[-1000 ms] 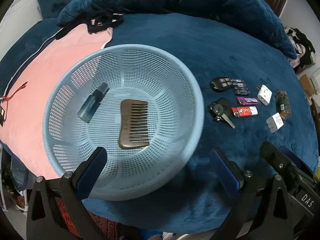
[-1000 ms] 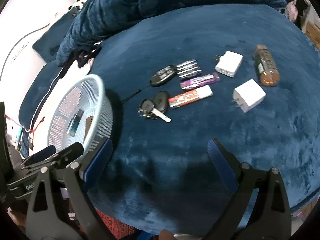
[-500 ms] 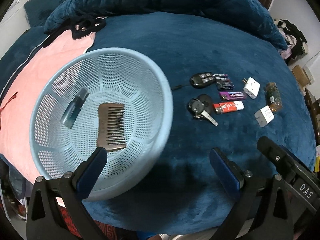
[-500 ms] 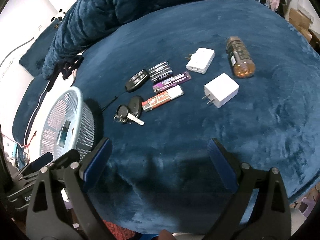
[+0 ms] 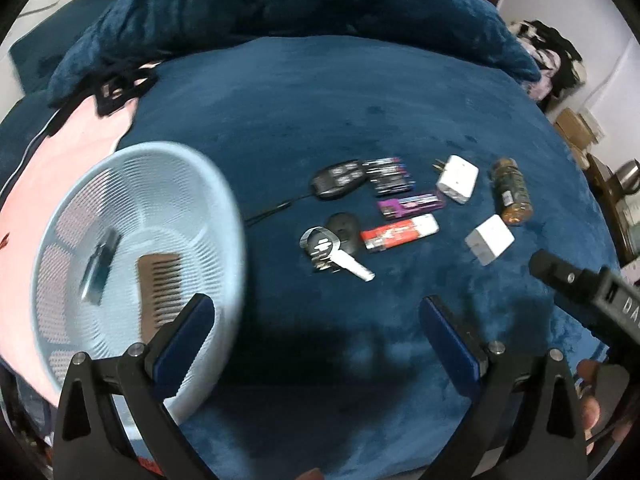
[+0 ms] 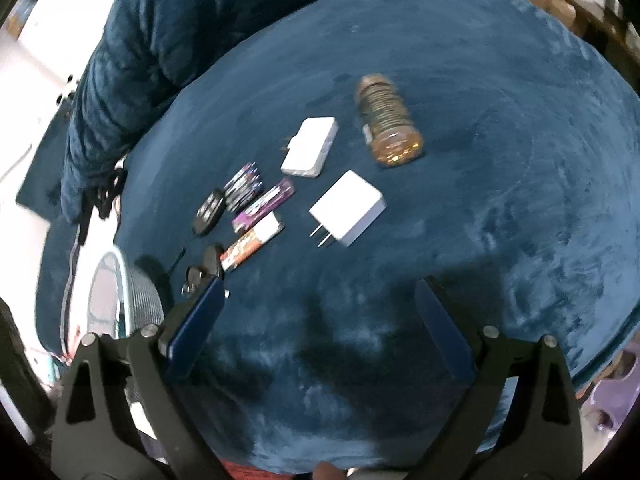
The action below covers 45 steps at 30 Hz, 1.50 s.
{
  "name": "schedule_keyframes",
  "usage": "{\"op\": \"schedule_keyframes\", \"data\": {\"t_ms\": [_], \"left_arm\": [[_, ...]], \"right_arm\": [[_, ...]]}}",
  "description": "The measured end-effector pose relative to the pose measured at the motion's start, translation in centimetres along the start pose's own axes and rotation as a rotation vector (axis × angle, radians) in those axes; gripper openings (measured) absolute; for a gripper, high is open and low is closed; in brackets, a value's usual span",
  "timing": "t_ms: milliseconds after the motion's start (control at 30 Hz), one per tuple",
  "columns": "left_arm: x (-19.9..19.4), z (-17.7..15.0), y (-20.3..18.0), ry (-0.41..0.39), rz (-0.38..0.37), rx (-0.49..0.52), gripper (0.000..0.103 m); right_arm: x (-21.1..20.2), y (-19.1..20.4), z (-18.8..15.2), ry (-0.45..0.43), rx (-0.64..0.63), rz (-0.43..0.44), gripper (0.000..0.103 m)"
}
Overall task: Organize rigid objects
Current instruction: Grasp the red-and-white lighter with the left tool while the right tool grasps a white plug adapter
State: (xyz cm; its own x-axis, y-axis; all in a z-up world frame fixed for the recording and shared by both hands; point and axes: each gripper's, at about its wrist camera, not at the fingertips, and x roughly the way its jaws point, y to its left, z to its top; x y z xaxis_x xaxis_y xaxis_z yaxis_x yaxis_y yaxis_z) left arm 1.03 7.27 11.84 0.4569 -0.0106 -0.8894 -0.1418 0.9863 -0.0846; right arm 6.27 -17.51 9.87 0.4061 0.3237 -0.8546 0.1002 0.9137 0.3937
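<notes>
Both the left hand-held gripper (image 5: 316, 320) and the right hand-held gripper (image 6: 316, 308) hang spread wide and empty above the dark blue plush bed cover (image 5: 320, 100). A pale blue perforated plastic basket (image 5: 224, 208), at the left, holds a brown wooden comb (image 5: 158, 288) and a small dark spray bottle (image 5: 100, 266). To its right lie a black key fob (image 5: 338, 180), a silver car key (image 5: 328, 250), a red-and-white lighter (image 5: 400, 234), a purple lighter (image 5: 410, 205), two white plug adapters (image 6: 348, 208) and an amber ribbed bottle (image 6: 388, 122), close together, with nothing over them.
</notes>
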Motion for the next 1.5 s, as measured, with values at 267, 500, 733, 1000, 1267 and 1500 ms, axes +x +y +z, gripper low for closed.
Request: {"op": "schedule_keyframes", "data": {"t_ms": [267, 500, 733, 1000, 1267, 1500], "left_arm": [[3.7, 1.9, -4.4, 0.035, -0.056, 0.089, 0.102], [6.0, 2.5, -5.7, 0.058, -0.071, 0.135, 0.102], [7.4, 3.1, -5.5, 0.064, -0.104, 0.162, 0.102], [9.5, 4.1, -6.0, 0.072, -0.155, 0.173, 0.098], [13.2, 3.8, -7.6, 0.109, -0.147, 0.268, 0.082], [11.0, 2.4, -6.8, 0.162, -0.265, 0.215, 0.052]], "right_arm": [[0.8, -2.0, 2.7, 0.011, 0.010, -0.041, 0.097], [5.1, -1.8, 4.4, 0.108, 0.100, -0.027, 0.096], [9.3, -0.4, 5.2, 0.182, 0.185, -0.059, 0.072], [8.4, -0.9, 4.1, 0.177, 0.102, -0.148, 0.044], [7.0, -3.1, 2.9, 0.166, 0.086, -0.101, 0.043], [5.9, -4.7, 2.1, 0.165, 0.099, -0.069, 0.043]]}}
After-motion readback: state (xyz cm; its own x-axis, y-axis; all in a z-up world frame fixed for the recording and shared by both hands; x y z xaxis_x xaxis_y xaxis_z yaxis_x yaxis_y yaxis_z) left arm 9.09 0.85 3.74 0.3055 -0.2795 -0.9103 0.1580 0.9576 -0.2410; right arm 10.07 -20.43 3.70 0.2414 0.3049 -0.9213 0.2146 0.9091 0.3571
